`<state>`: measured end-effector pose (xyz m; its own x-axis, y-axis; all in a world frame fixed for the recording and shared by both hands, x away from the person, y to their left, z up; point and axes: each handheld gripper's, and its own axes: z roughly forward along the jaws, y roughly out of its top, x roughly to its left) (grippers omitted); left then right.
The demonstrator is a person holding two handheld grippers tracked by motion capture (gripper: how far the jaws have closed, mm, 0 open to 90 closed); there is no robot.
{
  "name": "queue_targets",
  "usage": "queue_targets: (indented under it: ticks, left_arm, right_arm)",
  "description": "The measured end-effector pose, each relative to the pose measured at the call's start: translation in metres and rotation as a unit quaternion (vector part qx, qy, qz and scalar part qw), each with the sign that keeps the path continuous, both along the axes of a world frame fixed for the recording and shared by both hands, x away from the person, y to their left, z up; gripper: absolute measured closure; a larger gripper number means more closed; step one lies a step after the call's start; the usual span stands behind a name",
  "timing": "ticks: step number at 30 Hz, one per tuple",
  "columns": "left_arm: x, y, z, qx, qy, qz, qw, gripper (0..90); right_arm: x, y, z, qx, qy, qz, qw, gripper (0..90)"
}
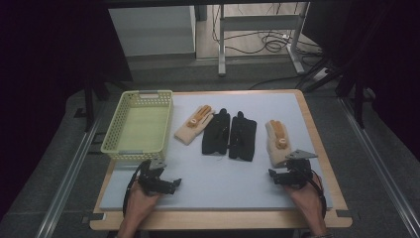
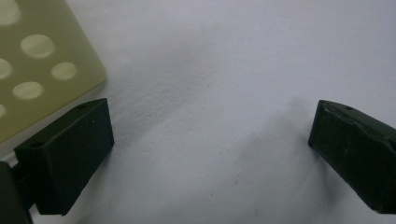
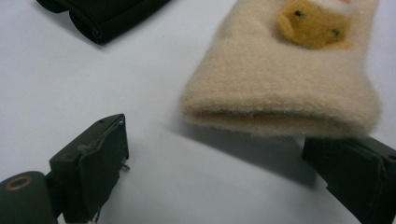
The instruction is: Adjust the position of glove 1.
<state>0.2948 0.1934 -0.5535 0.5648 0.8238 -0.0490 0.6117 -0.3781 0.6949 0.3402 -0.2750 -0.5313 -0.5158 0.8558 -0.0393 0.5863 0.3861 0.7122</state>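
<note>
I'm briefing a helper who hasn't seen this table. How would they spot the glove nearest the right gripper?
On the pale mat, right of the yellow-green basket, four gloves lie in a row. Take the one at the row's right end, just beyond the open right gripper. It is cream and fuzzy with an orange patch, unlike the two black gloves beside it, and lies far from the other cream glove by the basket.

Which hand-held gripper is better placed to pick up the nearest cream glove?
Right. The right hand-held gripper sits open just before the cream glove cuff; the left hand-held gripper, also open, faces bare mat by the basket.
</note>
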Motion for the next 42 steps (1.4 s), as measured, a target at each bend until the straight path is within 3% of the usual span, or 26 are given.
queue_targets:
  ticks: [20, 27, 33, 42]
  left_arm:
    - [0.000, 0.000, 0.000, -0.001, 0.000, 0.000, 1.0000, 0.5]
    - [0.000, 0.000, 0.000, 0.000, 0.000, 0.000, 1.0000, 0.5]
    - [0.000, 0.000, 0.000, -0.001, 0.000, 0.000, 1.0000, 0.6]
    - [0.000, 0.000, 0.000, -0.001, 0.000, 0.000, 1.0000, 0.6]
  right_arm:
    - [0.001, 0.002, 0.000, -0.008, 0.003, 0.011, 0.9999, 2.8]
    - [-0.001, -0.002, 0.003, -0.010, 0.012, 0.016, 0.9997, 7.6]
    - [-0.013, -0.009, 0.008, -0.004, 0.019, 0.030, 0.9993, 14.4]
    - [-0.035, -0.009, 0.027, -0.004, 0.001, 0.043, 0.9991, 18.0]
